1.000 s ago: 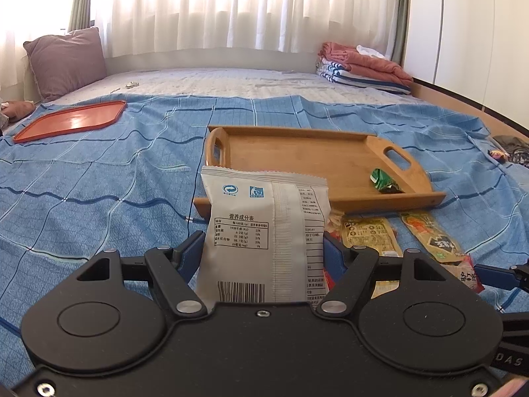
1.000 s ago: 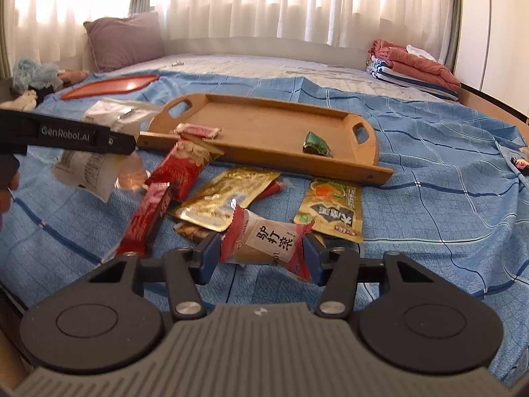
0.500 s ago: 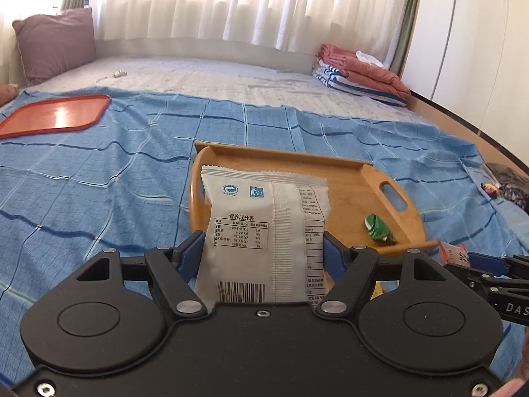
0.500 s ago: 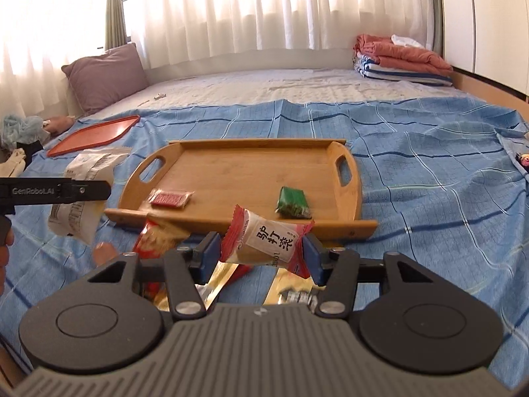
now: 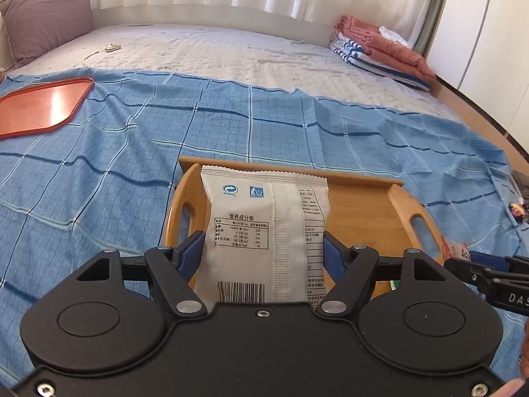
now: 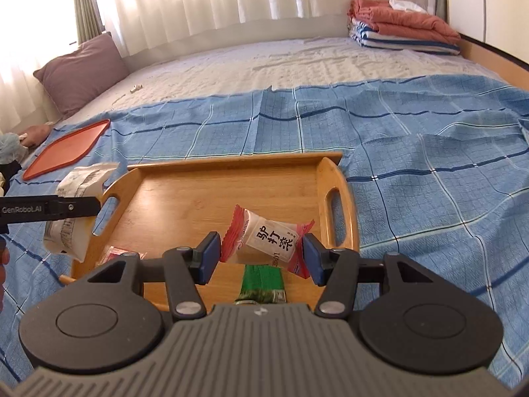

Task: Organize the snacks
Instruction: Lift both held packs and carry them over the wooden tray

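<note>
The white snack bag point(image 5: 264, 231) is clamped upright between the blue pads of the left gripper point(image 5: 263, 253), above the left end of the wooden tray point(image 5: 370, 205). Its matte back panel carries a nutrition table headed 营养成分表, two small blue recycling and disposal symbols near the crimped top seal, a ribbed vertical seam and a barcode at the bottom edge. The right gripper point(image 6: 261, 253) is closed on a small pillow-shaped packet point(image 6: 267, 238), white with red crimped ends and printed with the black characters 驴打滚; the packet is held above the tray floor. On the tray below it lie a glossy green wrapper point(image 6: 263, 281) and a small red packet point(image 6: 115, 253), the latter largely hidden by the gripper body. The tray is rectangular, of light bamboo-like wood, with raised rims and an oval handle cut-out at each end. It rests on a blue checked bedsheet point(image 5: 99, 172). In the right wrist view the left gripper's side bears the lettering GenRobot.AI. An orange flat tray point(image 5: 39, 106) lies well apart to the left, near a mauve pillow point(image 5: 46, 16). Folded blankets point(image 6: 403, 23) are stacked at the far right.
</note>
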### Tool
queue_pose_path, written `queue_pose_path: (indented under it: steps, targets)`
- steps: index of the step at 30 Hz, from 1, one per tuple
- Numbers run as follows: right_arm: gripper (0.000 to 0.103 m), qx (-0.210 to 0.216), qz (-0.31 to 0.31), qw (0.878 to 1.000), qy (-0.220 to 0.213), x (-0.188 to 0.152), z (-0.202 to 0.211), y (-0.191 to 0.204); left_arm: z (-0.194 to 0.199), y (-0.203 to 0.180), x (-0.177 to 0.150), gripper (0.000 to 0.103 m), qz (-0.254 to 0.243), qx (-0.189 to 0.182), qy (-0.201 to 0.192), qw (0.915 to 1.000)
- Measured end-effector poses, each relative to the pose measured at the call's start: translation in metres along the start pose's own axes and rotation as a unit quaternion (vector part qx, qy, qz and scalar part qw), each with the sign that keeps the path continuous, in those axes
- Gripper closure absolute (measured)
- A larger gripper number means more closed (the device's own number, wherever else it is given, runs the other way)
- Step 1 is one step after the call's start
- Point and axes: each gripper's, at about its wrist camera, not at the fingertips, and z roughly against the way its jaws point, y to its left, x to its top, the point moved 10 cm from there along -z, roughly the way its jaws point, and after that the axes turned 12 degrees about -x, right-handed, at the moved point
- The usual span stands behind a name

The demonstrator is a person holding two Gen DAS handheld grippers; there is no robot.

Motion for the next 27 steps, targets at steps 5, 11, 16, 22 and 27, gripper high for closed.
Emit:
queue_pose_path:
  steps: [5, 11, 16, 22, 27]
  targets:
    - [0.046, 0.003, -0.004, 1.0, 0.028, 0.007, -0.029, -0.001, -0.037, 0.006, 0.006, 0.032, 0.012, 0.007, 0.021, 0.9997]
    - [0.046, -0.011, 0.017, 0.999, 0.043, 0.004, -0.052, 0.004, -0.065, 0.013, -0.004, 0.032, 0.012, 0.025, 0.044, 0.9987]
    - [0.045, -0.015, 0.028, 0.998, 0.053, 0.002, -0.065, 0.011, -0.077, 0.021, -0.008, 0.032, 0.019, 0.036, 0.05, 0.998]
    - [0.045, -0.017, 0.044, 0.997, 0.057, 0.0, -0.075, 0.021, -0.085, 0.026, -0.009, 0.032, 0.019, 0.041, 0.053, 0.9975]
    - [0.045, -0.024, 0.061, 0.996, 0.058, -0.001, -0.08, 0.027, -0.089, 0.027, -0.011, 0.032, 0.013, 0.049, 0.055, 0.9972]
